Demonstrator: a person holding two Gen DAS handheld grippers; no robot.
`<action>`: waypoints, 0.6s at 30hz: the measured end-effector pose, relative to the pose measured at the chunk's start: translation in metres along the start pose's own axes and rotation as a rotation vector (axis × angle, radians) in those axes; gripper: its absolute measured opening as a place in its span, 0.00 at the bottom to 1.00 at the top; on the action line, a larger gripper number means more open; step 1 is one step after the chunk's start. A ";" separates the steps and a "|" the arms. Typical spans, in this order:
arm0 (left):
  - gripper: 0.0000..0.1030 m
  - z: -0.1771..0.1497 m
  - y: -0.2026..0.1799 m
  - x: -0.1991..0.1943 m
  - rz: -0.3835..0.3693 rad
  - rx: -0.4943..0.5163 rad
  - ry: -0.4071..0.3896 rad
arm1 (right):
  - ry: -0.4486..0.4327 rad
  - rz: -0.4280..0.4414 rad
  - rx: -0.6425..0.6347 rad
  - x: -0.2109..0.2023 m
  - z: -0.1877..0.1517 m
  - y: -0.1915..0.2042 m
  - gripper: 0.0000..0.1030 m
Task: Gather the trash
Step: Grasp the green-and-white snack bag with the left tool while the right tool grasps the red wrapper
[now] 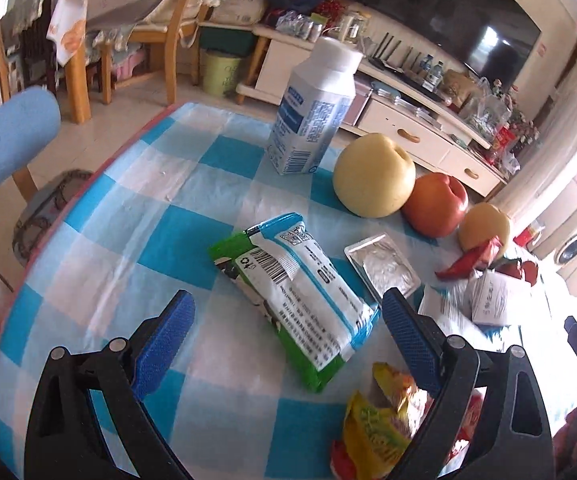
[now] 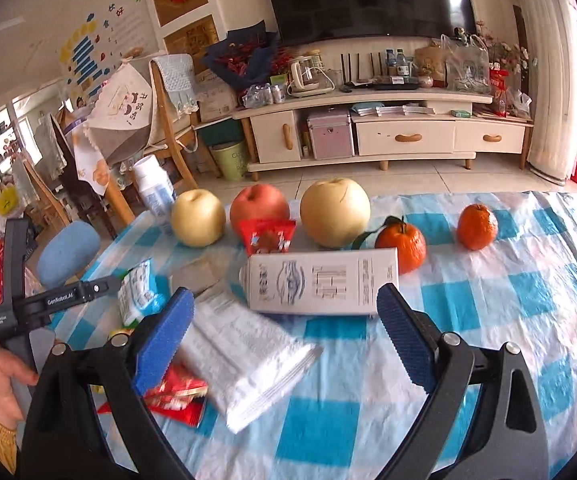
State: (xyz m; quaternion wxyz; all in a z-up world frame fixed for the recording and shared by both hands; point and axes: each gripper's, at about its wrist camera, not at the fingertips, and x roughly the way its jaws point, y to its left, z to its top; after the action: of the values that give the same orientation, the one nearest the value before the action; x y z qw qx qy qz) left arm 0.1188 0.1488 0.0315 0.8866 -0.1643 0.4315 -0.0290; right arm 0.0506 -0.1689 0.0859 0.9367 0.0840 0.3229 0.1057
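The left tool (image 1: 284, 312) hangs spread over the green-and-white wrapper (image 1: 300, 292) on the counter (image 1: 120, 240), near the pear (image 1: 374, 175); the right tool (image 2: 282, 312) gapes, empty; pinch across the wrapper's narrow width.

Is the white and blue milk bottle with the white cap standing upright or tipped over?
Upright. The white and blue milk bottle stands on its base on the blue checked tablecloth, cap on top.

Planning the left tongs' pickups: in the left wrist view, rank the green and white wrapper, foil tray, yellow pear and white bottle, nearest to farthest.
1. Green and white wrapper, between the fingers.
2. Foil tray, just beyond, right.
3. Yellow pear, farther back.
4. White bottle, table's far edge.
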 end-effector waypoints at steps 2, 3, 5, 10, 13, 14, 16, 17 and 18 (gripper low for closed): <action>0.91 0.004 0.000 0.005 -0.017 -0.022 -0.001 | 0.015 0.024 -0.003 0.018 0.007 0.001 0.90; 0.91 0.005 -0.001 0.008 -0.016 -0.023 -0.002 | 0.023 0.035 -0.006 0.026 0.010 0.003 0.90; 0.91 0.007 -0.005 0.013 -0.010 -0.009 -0.002 | 0.045 0.042 -0.022 0.044 0.014 0.007 0.90; 0.86 0.011 -0.012 0.029 0.013 0.003 0.015 | 0.087 0.006 -0.085 0.083 0.026 0.020 0.88; 0.83 0.011 -0.014 0.038 0.038 0.008 0.029 | 0.136 -0.025 -0.100 0.106 0.034 0.026 0.77; 0.82 0.012 -0.014 0.040 0.046 0.012 0.028 | 0.156 -0.027 -0.104 0.113 0.037 0.027 0.76; 0.78 0.013 -0.013 0.042 0.050 0.008 0.025 | 0.180 -0.043 -0.116 0.122 0.040 0.031 0.75; 0.75 0.014 -0.013 0.043 0.051 0.006 0.026 | 0.194 -0.045 -0.116 0.127 0.041 0.032 0.70; 0.72 0.014 -0.013 0.045 0.055 0.011 0.031 | 0.212 -0.040 -0.111 0.131 0.040 0.033 0.59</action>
State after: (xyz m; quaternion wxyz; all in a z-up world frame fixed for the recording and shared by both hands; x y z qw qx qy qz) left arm 0.1590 0.1314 0.0097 0.8812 -0.1470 0.4493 -0.0093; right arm 0.1722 -0.1080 0.0474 0.9024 0.0137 0.4156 0.1130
